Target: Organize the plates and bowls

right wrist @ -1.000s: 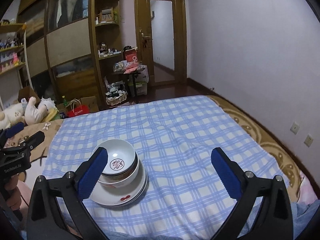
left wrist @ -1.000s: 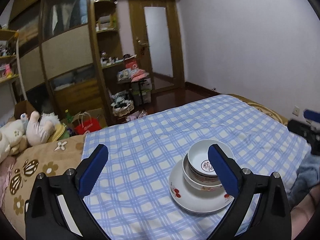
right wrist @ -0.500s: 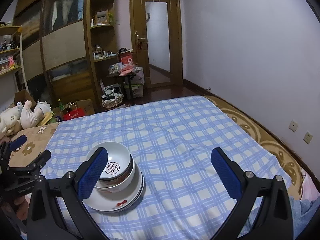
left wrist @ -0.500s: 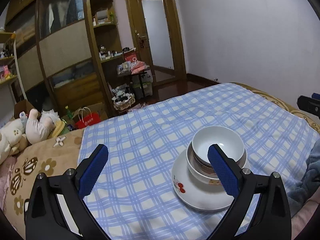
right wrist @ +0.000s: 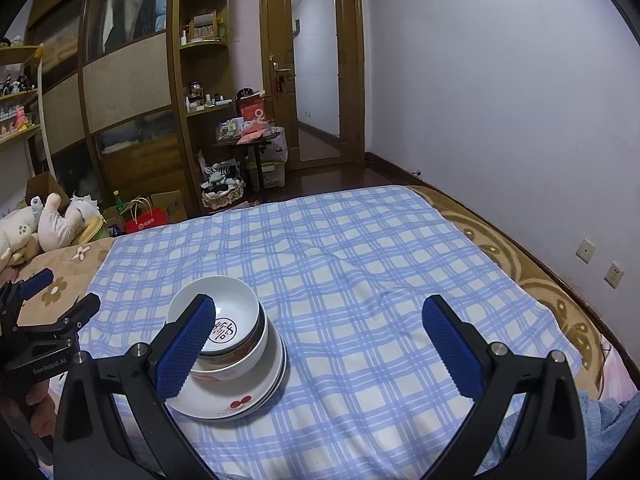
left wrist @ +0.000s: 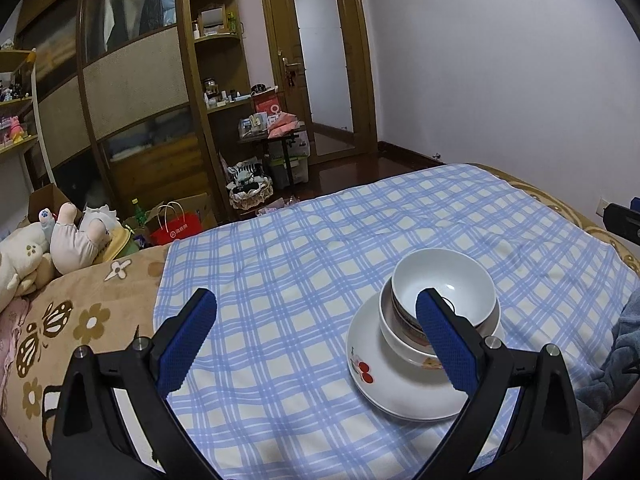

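Observation:
A stack of crockery sits on the blue checked cloth (right wrist: pixel 360 280). A white bowl (right wrist: pixel 236 308) with a red mark inside is nested in a wider bowl (right wrist: pixel 240 364), on white plates (right wrist: pixel 240 400) with a red fruit print. In the left wrist view the top bowl (left wrist: pixel 442 280) and the plate (left wrist: pixel 392 392) lie behind the right finger. My left gripper (left wrist: pixel 316 304) is open and holds nothing, hovering just left of the stack; its tips (right wrist: pixel 62 296) also show in the right wrist view. My right gripper (right wrist: pixel 318 306) is open and holds nothing, with the stack behind its left finger.
The cloth covers a bed with a brown flowered sheet (left wrist: pixel 80 312) at the left. Plush toys (left wrist: pixel 60 240) lie at the bed's far left. A wooden wardrobe (right wrist: pixel 128 100), cluttered shelves and a door (right wrist: pixel 316 76) stand beyond. A grey garment (left wrist: pixel 616 364) lies near the right.
The left wrist camera has dropped lower, so the top bowl now shows more from the side and its red mark is hidden. Both grippers stay open. The stack has not moved.

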Motion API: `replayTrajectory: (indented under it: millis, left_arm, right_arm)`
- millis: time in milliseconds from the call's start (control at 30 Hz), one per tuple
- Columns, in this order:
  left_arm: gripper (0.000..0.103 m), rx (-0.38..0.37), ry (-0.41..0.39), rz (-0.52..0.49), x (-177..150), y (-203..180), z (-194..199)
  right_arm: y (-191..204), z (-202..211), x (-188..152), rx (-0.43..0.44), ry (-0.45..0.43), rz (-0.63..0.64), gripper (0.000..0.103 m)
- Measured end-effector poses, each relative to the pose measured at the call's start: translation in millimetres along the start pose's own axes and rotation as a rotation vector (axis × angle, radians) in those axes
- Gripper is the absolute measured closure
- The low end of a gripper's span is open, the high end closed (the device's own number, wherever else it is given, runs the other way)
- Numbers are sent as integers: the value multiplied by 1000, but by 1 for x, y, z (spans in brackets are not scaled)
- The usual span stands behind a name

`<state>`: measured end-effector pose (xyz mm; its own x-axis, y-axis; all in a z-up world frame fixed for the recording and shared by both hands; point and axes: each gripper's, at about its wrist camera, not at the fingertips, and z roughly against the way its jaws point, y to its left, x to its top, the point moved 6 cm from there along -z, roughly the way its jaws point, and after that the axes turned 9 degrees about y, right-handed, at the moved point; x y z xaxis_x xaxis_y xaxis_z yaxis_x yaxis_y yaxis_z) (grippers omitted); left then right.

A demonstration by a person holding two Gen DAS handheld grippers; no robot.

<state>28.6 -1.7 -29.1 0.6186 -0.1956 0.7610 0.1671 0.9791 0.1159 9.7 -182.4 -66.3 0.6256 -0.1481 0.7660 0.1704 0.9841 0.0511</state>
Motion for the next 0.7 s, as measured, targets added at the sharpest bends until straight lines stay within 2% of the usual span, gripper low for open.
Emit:
replayTrajectory:
  millis: [700]
  left_arm:
    - [4, -2, -15, -12, -1, -2, -1]
  right_arm:
    - [-6, -2, -2, -19, 1, -21, 0]
